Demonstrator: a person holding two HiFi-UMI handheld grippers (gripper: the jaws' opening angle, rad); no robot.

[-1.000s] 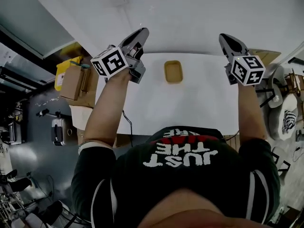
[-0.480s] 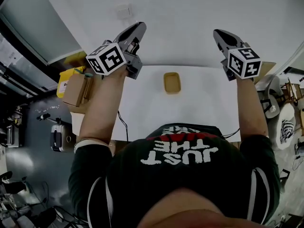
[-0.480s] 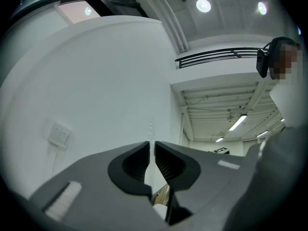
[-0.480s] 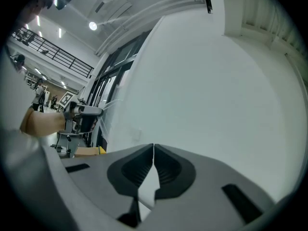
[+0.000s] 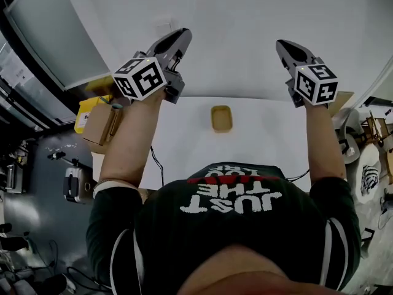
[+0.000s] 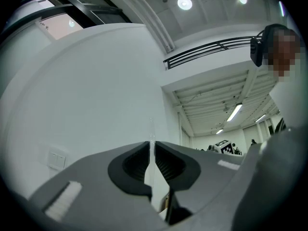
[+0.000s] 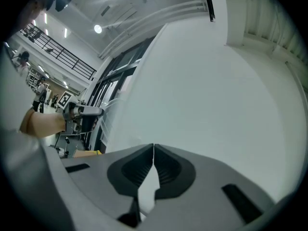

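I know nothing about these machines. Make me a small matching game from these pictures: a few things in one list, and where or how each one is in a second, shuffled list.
Things
1. left claw
2. right claw
3. yellow tray
4. cardboard box

Places or states
A. lies on the white table
B. stands off the table's left side
C. shut and empty, held up at the head view's right
D. shut and empty, held up at the head view's left

Pairs: 1-D, 2-C, 3-A, 4-B
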